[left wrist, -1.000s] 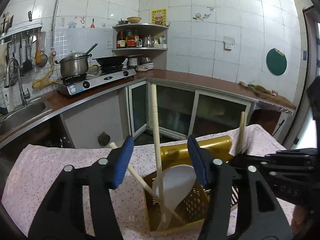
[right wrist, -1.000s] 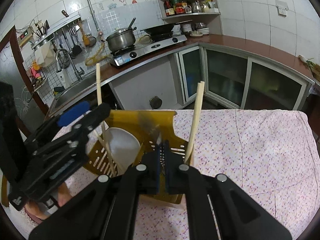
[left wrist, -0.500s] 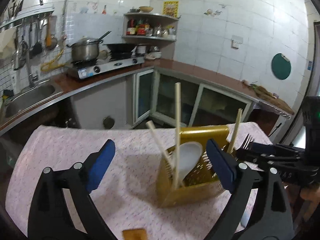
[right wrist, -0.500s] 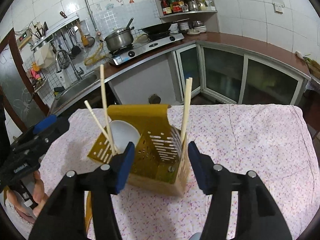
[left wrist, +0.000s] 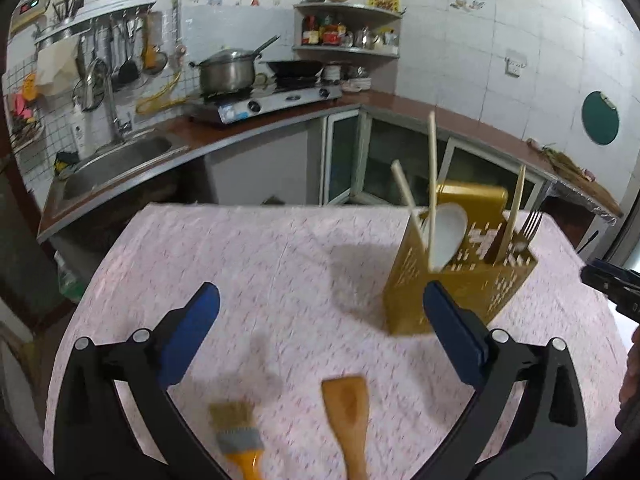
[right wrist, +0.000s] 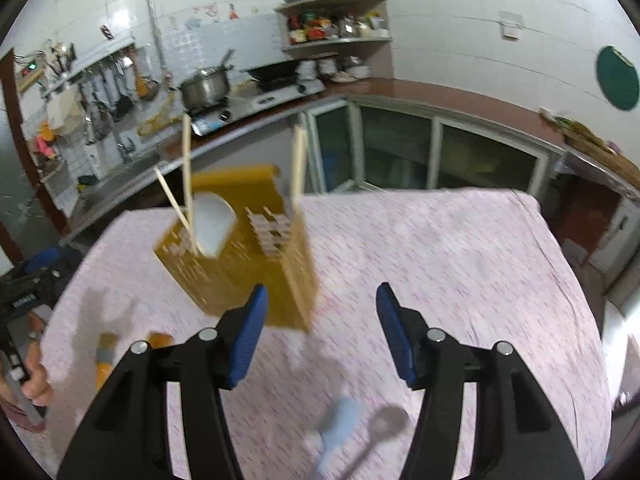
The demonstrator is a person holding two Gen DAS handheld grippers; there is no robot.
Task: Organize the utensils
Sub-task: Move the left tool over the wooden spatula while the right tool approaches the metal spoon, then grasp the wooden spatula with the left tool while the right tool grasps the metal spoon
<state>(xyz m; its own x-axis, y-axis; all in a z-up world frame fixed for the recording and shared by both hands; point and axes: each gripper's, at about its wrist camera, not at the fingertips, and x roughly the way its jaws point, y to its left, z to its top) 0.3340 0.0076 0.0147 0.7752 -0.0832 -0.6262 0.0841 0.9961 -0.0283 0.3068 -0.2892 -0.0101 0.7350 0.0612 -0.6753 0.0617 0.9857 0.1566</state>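
Note:
A yellow slotted utensil holder [left wrist: 460, 272] stands on the pink floral tablecloth [left wrist: 280, 264]. It holds chopsticks [left wrist: 432, 176], a white spoon [left wrist: 446, 232] and a fork [left wrist: 532, 220]. It also shows in the right wrist view [right wrist: 240, 256]. My left gripper [left wrist: 320, 332] is open and empty, above a wooden spatula [left wrist: 348, 416] and a yellow-handled brush [left wrist: 238, 436]. My right gripper [right wrist: 320, 324] is open and empty, above a light blue utensil [right wrist: 340, 424] and a metal spoon [right wrist: 380, 428].
A kitchen counter [left wrist: 280, 120] with a stove, a pot [left wrist: 228, 72] and a sink [left wrist: 116, 160] runs behind the table. The table's far edge [right wrist: 440, 196] drops toward glass-door cabinets. The other gripper's tip [left wrist: 612, 280] shows at the right.
Both grippers have pulled back from the holder and opened wider. The loose utensils near the table's front have come into view. The fork the right gripper was by now stands in the holder.

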